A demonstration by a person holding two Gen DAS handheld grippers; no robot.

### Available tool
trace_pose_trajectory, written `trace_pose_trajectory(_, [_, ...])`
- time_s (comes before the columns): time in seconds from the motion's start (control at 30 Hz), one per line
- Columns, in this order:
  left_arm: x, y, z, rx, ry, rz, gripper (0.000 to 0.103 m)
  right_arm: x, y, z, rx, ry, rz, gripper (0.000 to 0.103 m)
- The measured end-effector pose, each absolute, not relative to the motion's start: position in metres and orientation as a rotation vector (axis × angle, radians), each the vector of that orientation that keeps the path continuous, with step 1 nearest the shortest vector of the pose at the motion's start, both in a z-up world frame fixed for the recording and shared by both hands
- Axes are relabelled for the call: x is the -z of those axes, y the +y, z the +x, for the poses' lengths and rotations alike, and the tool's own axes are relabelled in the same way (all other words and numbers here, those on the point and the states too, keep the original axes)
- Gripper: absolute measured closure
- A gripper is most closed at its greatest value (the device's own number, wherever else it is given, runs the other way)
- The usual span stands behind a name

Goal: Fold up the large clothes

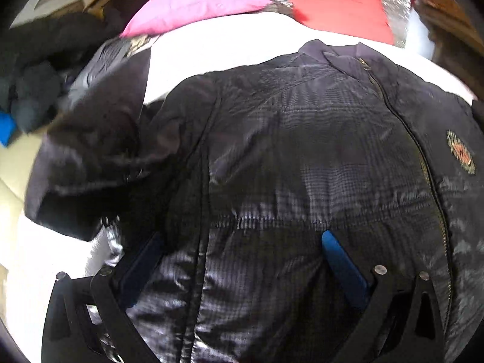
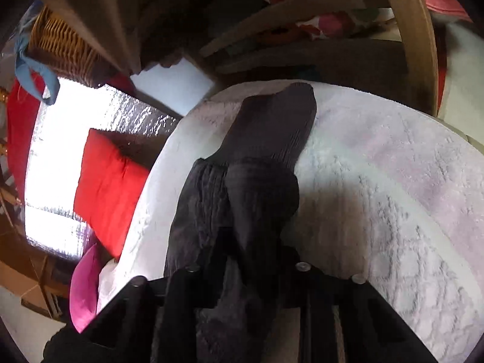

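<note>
A large black zip jacket (image 1: 302, 151) with a round chest badge (image 1: 461, 152) lies front up on a white bed cover (image 1: 242, 42). One sleeve (image 1: 90, 157) is bunched at its left side. My left gripper (image 1: 242, 260) hovers over the jacket's lower body, its blue fingers (image 1: 341, 266) spread wide with nothing between them. In the right wrist view my right gripper (image 2: 242, 242) is shut on the jacket's other sleeve (image 2: 251, 187), whose ribbed cuff (image 2: 278, 121) hangs forward over the white cover (image 2: 378, 181). The right fingertips are hidden by the cloth.
A pink pillow (image 1: 193, 6) and a red pillow (image 1: 338, 0) lie at the bed's far end. A pile of dark clothes (image 1: 39, 69) sits at the left. A wooden chair (image 2: 408, 30) and a wicker basket (image 2: 60, 42) stand beyond the bed.
</note>
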State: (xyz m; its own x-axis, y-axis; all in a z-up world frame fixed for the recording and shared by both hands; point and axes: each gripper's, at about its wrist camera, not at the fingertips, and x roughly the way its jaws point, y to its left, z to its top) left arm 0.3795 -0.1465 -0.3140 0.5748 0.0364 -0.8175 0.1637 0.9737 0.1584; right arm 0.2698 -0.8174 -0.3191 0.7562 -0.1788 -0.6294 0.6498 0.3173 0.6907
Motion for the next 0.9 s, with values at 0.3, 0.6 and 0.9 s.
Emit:
trace_pose_trajectory(0.3, [0.293,-0.137,0.389,0.135,1.043,0.209,0.000,0.215,-0.726,0.262,0.475,0.297,0.835,0.092])
trace_pose_trajectory(0.6, [0.226,-0.090,0.359,0.049,0.759,0.101,0.000,0.123,-0.542,0.288,0.166,0.295,0.649,0.092])
trace_pose_trajectory(0.9, [0.208,-0.040,0.337,0.011,0.649,0.026,0.000,0.181,-0.366,0.342,-0.148,0.516,0.701,0.089])
